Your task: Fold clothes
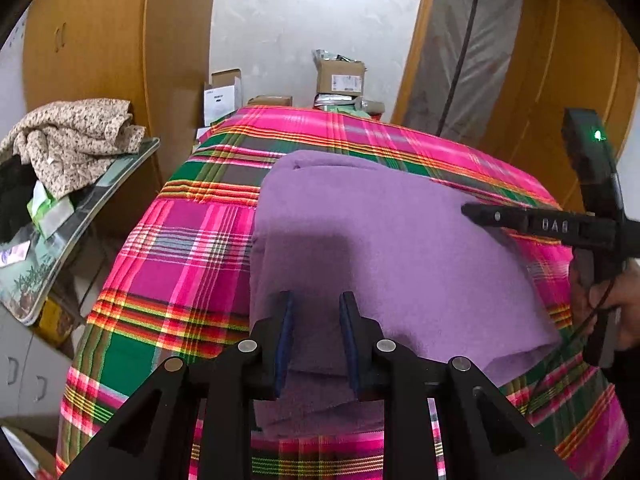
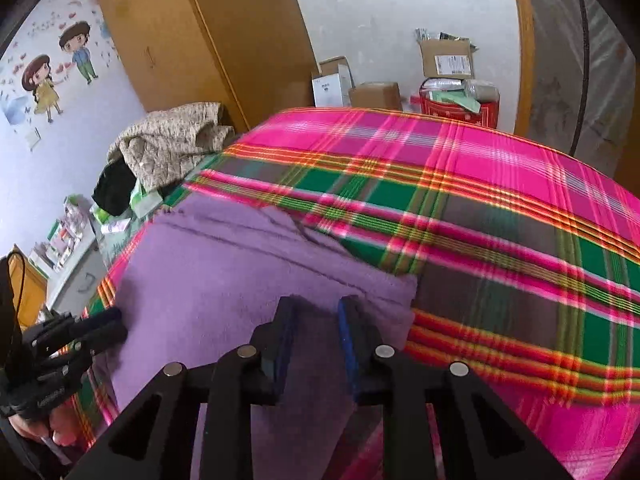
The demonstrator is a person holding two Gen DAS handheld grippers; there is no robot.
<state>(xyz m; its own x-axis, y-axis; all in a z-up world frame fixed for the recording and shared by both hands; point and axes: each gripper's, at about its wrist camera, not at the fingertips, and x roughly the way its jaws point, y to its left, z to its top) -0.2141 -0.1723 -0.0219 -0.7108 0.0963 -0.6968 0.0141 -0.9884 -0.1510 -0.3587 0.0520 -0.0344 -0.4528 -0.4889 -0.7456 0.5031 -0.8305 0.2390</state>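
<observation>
On the left side of the scene, a glass-topped side worktop (image 1: 120, 168) carried a crumpled beige speckled garment (image 1: 76, 136), well apart from the work. Beside it lay the bed under a pink, green and orange plaid cover (image 1: 172, 248), and on that cover rested the folded purple fleece garment (image 1: 380, 240), its layers stacked flat, its near edge hanging just over the edge of the bed.

The left claw (image 1: 316, 340) stood over the near left corner with purple cloth between its blue pads (image 1: 285, 344); whether the pads pressed it I could not tell. The right claw (image 2: 316, 340) sat at the near right corner, jaws partly apart with fabric between them, and a grip there was equally unclear.

Judging by its nap and soft creases, the fleece would be light, limp and grippy rather than slippery. It should drape wherever unsupported, so the two near corners, pinched through all layers, seemed the sensible hold.
</observation>
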